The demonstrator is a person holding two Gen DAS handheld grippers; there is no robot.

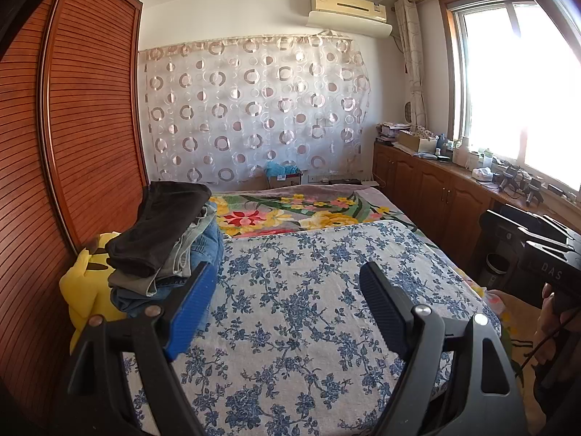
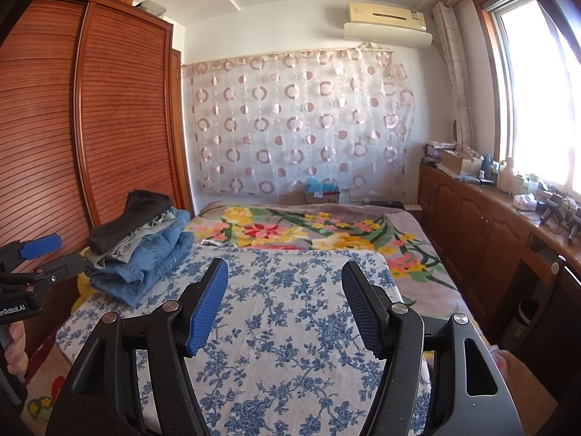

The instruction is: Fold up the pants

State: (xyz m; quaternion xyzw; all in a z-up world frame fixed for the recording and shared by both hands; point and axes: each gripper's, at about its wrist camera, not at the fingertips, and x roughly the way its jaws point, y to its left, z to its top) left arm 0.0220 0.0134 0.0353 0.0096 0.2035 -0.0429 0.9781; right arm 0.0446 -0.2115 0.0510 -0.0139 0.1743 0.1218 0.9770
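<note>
A stack of folded pants [image 1: 167, 239] [image 2: 145, 250] rests at the left side of the bed, dark brown on top, grey and blue denim below. My left gripper [image 1: 287, 272] hovers open over the blue-flowered cloth [image 1: 308, 309], its left finger just right of the stack, nothing between the pads. My right gripper [image 2: 285, 272] stands open above the same cloth [image 2: 290, 312], empty, with the stack to its far left. In the right wrist view the left gripper [image 2: 36, 250] also shows at the left edge, held by a hand [image 2: 16, 348].
A slatted wooden wardrobe [image 1: 72, 127] lines the left side. A yellow plush toy [image 1: 87, 287] lies under the stack. A flowered blanket [image 2: 308, 232] covers the far bed. Wooden cabinets [image 2: 490, 232] with clutter run under the window on the right.
</note>
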